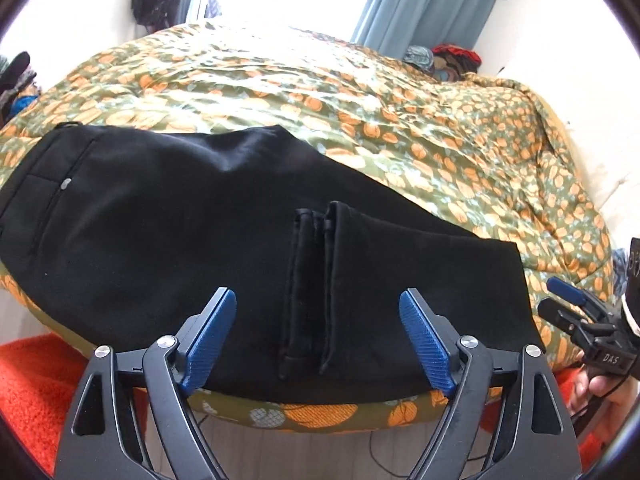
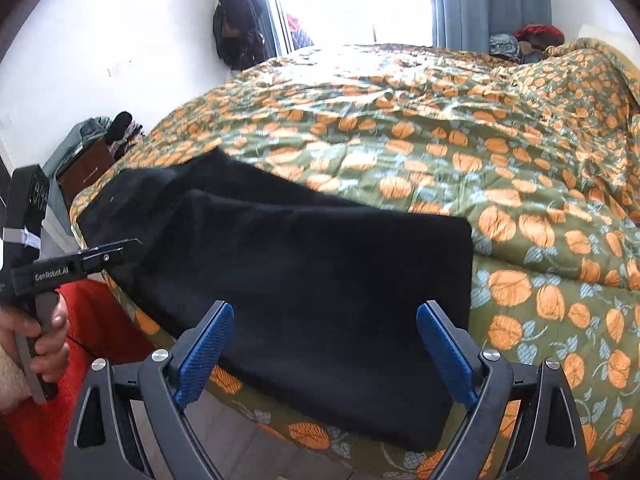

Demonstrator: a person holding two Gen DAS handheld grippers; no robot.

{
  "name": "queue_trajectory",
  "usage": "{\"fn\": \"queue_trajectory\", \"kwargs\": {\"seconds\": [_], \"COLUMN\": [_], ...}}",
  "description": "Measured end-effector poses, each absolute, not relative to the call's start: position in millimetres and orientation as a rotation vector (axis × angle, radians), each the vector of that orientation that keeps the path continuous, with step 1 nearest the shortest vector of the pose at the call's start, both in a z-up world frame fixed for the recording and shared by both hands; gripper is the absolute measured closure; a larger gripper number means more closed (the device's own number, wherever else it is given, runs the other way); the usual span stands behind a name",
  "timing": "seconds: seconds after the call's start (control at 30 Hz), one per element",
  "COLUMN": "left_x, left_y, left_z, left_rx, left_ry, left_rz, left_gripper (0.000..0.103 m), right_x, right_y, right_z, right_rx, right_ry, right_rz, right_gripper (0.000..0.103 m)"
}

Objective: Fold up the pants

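Black pants (image 1: 160, 240) lie folded on the bed near its front edge, waistband and pocket at the left, the leg hems (image 1: 316, 280) laid back over the middle. In the right wrist view the pants (image 2: 320, 280) show as a flat dark slab with the fold edge at the right. My left gripper (image 1: 318, 308) is open and empty, just above the hems. My right gripper (image 2: 324, 320) is open and empty over the pants' near right part. Each gripper shows in the other's view, the right one (image 1: 576, 308) and the left one (image 2: 112, 252).
The bed (image 2: 520, 200) has a green cover with orange flowers. A red rug (image 1: 36, 380) lies on the floor in front. Clothes are piled at the far right (image 1: 448, 60) and on a stand at the left (image 2: 96, 140). A curtain (image 1: 420, 0) hangs by the window.
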State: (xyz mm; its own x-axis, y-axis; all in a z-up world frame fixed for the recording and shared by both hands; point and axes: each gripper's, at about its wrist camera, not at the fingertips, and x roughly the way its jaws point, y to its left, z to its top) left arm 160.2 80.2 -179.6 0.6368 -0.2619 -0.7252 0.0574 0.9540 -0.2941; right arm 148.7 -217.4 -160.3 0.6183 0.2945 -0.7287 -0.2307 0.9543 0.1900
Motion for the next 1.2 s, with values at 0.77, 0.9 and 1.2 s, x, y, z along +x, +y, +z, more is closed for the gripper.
{"fn": "queue_trajectory", "kwargs": {"seconds": [0.77, 0.9, 1.2], "left_x": [174.1, 174.6, 176.6], "left_y": [69.3, 68.2, 64.6], "left_z": [-212.0, -213.3, -215.1], "left_rx": [-0.139, -0.125, -0.106], "left_ry": [0.968, 0.969, 0.972], "left_rz": [-0.118, -0.116, -0.112], "left_gripper": [0.014, 0.013, 0.011], "right_x": [131.5, 132.8, 133.2], "right_y": [-218.5, -221.2, -216.9], "right_z": [-217.4, -219.9, -226.8], "right_rx": [0.061, 0.079, 0.044], "right_ry": [0.936, 0.944, 0.945], "right_rz": [0.276, 0.285, 0.276], "right_gripper": [0.009, 0.007, 0.004]}}
